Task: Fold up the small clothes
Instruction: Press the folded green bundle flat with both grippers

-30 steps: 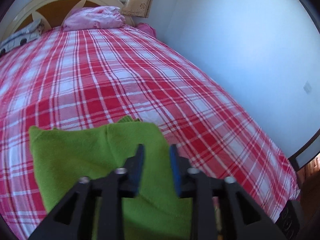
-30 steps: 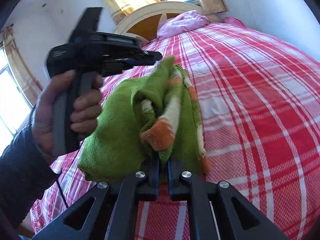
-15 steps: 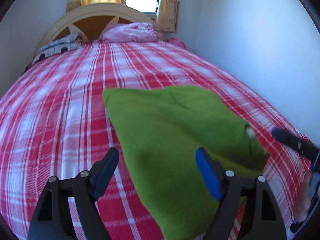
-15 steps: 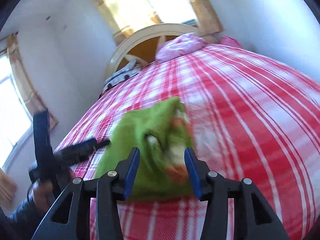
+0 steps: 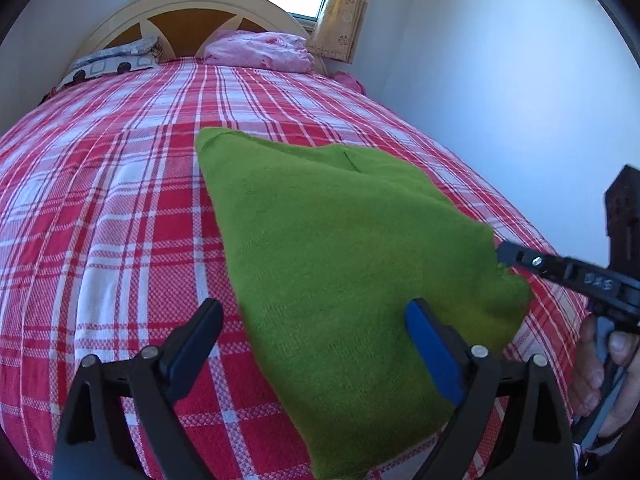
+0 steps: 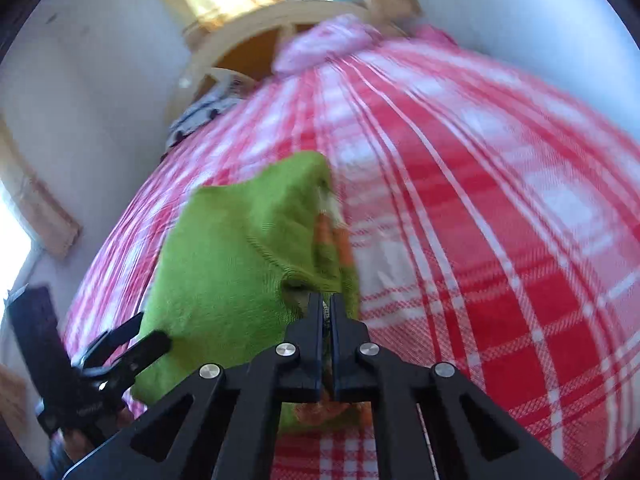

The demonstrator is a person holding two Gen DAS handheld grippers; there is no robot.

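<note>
A green knitted garment [image 5: 344, 248] with orange and white stripes inside its fold [image 6: 332, 236] lies folded on the red plaid bed cover [image 5: 120, 200]. My left gripper [image 5: 314, 310] hovers over its near left edge. Its jaws are still opening, stand wide and grip nothing, with green cloth lying under and between them. My right gripper [image 6: 327, 300] is shut on the garment's near right edge, with cloth pinched between the pads. In the left wrist view that right gripper [image 5: 504, 250] reaches in from the right. The right wrist view shows the left gripper [image 6: 154, 330] at the lower left.
A pink pillow [image 5: 260, 50] and a patterned pillow [image 5: 112, 64] lie against the cream headboard [image 5: 188, 8] at the far end. A white wall [image 5: 500, 100] runs along the bed's right side. A hand [image 5: 600, 380] holds the right gripper's handle.
My left gripper let go of the green garment, opened wide and dropped low over it. The garment now lies flat and folded. My right gripper opened, then shut again on its edge.
</note>
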